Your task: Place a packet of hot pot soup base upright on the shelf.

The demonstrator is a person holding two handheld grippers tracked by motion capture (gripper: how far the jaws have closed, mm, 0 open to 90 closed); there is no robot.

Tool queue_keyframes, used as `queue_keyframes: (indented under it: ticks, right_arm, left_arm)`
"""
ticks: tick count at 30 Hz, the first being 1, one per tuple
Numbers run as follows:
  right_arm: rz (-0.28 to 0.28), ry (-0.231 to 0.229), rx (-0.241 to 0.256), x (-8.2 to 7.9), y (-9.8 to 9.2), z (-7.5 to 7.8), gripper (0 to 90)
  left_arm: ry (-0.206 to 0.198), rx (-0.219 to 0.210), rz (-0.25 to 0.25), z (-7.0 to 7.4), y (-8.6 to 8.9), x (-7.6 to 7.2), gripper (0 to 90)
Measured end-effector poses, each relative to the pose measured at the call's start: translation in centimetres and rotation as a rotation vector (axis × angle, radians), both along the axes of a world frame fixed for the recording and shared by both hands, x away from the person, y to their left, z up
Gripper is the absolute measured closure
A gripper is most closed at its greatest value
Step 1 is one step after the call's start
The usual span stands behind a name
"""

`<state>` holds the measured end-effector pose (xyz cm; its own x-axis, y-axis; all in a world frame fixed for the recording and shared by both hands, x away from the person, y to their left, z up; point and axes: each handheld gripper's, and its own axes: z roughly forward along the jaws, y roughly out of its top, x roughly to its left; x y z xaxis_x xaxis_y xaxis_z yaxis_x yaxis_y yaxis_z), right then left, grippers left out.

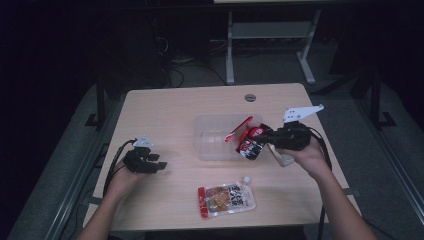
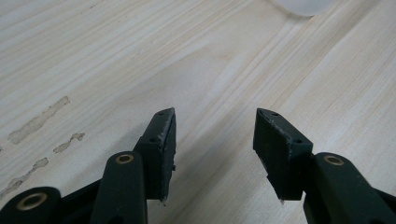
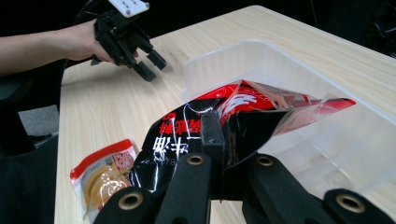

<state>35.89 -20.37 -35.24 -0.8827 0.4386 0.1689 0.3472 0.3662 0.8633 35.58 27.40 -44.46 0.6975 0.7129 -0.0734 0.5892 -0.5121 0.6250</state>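
Glossy black-and-red foil packet (image 3: 196,135), clear smooth plastic tub (image 3: 280,70), pale matt wood-grain table (image 2: 116,56)

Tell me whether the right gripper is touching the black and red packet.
Touching. The right gripper view shows the right gripper with jaws clamped on the black and red packet, its foil pinched between them.

The high view is coming through dim and grainy, with the room beyond the desk (image 1: 165,107) sinking into near black toward 12 o'clock. Light is falling from above, leaving soft shadows under the left hand-held gripper (image 2: 215,126). Glare is streaking the black-and-red packet (image 3: 187,130), and the clear tray (image 3: 280,60) is blurring toward 3 o'clock.
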Motion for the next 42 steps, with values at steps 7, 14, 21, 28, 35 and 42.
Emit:
queue_keyframes:
  ticks: [7, 14, 21, 28, 35, 42]
  right_arm:
    - [-0.033, 0.002, -0.017, -0.1, -1.9, 0.4, 89.9]
    - [-0.053, 0.002, -0.064, -0.1, -2.6, 0.5, 89.9]
    - [-0.057, 0.005, -0.100, 0.3, -2.1, 0.1, 89.9]
    - [-0.043, 0.003, -0.115, 0.6, -1.4, -0.2, 89.9]
    - [-0.038, 0.012, -0.127, 1.1, -0.5, -0.4, 89.7]
    - [-0.037, 0.009, -0.113, 1.8, 0.2, -0.6, 89.0]
  left_arm:
    - [0.001, 0.003, -0.005, -0.1, -0.2, 0.0, 48.6]
    - [-0.004, 0.008, -0.010, -0.1, -0.2, 0.1, 48.6]
    - [-0.002, 0.007, -0.011, -0.1, -0.2, 0.1, 48.6]
    - [0.006, 0.003, -0.010, -0.2, -0.3, 0.1, 48.6]
    - [0.008, 0.007, -0.015, -0.2, -0.3, 0.1, 48.6]
    - [0.016, 0.010, -0.017, -0.3, -0.4, 0.1, 48.2]
